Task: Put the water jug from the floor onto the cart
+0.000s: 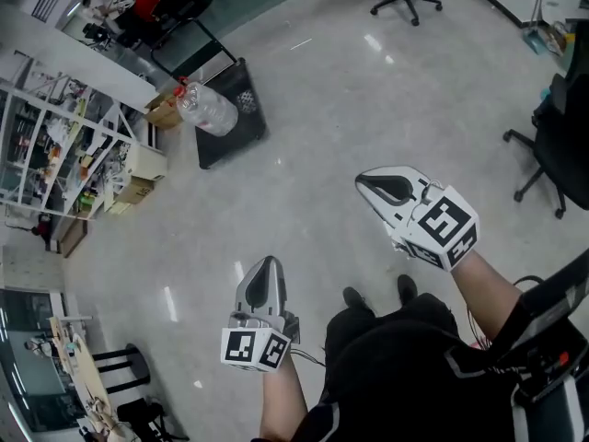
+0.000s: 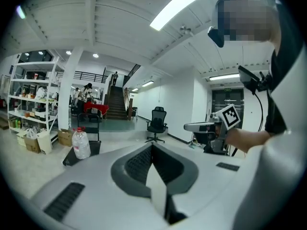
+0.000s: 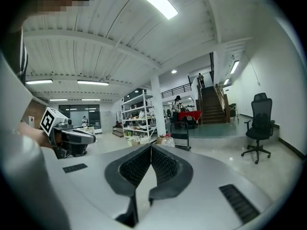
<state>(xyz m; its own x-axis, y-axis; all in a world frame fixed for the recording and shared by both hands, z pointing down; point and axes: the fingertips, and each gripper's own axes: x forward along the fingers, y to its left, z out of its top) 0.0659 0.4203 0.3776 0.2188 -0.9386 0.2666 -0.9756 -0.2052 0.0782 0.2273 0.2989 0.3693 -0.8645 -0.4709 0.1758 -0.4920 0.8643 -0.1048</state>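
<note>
My own torso [image 1: 405, 366] covers my legs in the head view — only two shoe tips [image 1: 353, 296] poke out. The office chair [image 1: 552, 141] at the right is cut off by the picture's edge. The water jug [image 1: 207, 109] hides part of the cart [image 1: 241, 122] deck. What sits on the shelves [image 1: 55, 150] is too small to tell — likewise the people [image 2: 87, 92] near the stairs [image 2: 114, 104] in my left gripper view.

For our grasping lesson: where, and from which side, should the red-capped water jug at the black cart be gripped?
Probably the wide body, squeezed between the left gripper and right gripper, one on each flank, coming level from the open floor side. The water jug stands upright and looks too broad for one pair of jaws; the handle of the cart rises behind it.
</note>
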